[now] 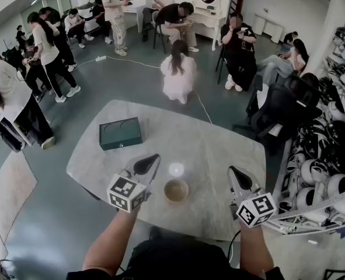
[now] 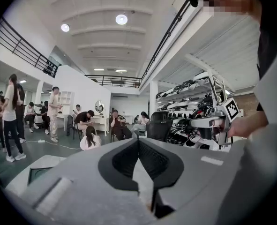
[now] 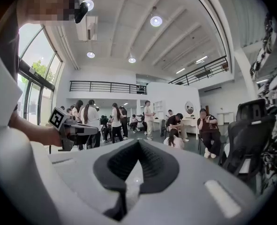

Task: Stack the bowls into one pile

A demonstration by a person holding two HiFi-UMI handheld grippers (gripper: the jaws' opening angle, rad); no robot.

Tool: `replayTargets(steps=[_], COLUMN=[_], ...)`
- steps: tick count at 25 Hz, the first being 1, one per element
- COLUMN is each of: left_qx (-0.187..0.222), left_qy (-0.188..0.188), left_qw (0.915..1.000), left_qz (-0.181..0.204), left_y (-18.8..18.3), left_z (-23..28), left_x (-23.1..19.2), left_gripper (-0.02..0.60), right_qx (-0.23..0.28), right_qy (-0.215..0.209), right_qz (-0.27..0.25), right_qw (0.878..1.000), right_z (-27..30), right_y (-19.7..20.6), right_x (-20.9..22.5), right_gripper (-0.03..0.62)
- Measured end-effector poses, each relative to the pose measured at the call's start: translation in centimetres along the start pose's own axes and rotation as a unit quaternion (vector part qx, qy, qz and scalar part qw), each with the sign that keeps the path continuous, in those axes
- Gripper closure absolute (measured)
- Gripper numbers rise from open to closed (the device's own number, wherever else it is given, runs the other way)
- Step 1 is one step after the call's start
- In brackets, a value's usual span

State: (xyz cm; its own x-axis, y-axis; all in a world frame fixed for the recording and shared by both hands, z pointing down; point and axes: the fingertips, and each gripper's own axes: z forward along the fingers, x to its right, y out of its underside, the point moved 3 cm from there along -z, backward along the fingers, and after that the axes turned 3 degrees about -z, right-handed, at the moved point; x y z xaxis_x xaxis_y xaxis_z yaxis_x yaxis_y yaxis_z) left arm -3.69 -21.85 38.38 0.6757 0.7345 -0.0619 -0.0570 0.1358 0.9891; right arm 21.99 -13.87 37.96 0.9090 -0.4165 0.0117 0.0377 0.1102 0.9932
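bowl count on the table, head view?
1. A brown bowl sits near the table's front edge, between the left gripper and right gripper. More may be nested in it; cannot tell. The pale spot behind looks like glare.

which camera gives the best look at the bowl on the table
The head view: it looks down on the bowl, on the table between the left hand-held gripper and the right hand-held gripper. Both gripper views look out across the room and show none of it.
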Motion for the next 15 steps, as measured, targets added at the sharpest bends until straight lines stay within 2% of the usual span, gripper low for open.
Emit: replayTargets(steps=[4,7,15], left_qx=[-0.007,-0.008,0.002], left_qy=[0.013,0.009,-0.011], left_qw=[0.9999,0.9997,0.9999], left_qz=[0.009,0.022,0.006], left_y=[-0.7,-1.6,-1.2], left_z=[1.2,1.8,0.7], left_x=[0.4,0.2,0.2], left_gripper=[0.572,0.572,0.572], right_qx=[0.009,0.015,0.012], right_qy=[-0.003,-0.005,-0.007], right_qz=[-0.001,-0.004,0.003], right_qw=[1.000,1.000,1.000], right_z=[0.2,0.7,0.4], right_y=[-1.0,-1.7,-1.3], right_x=[0.6,0.7,0.0], right_gripper=[0.592,0.592,0.592])
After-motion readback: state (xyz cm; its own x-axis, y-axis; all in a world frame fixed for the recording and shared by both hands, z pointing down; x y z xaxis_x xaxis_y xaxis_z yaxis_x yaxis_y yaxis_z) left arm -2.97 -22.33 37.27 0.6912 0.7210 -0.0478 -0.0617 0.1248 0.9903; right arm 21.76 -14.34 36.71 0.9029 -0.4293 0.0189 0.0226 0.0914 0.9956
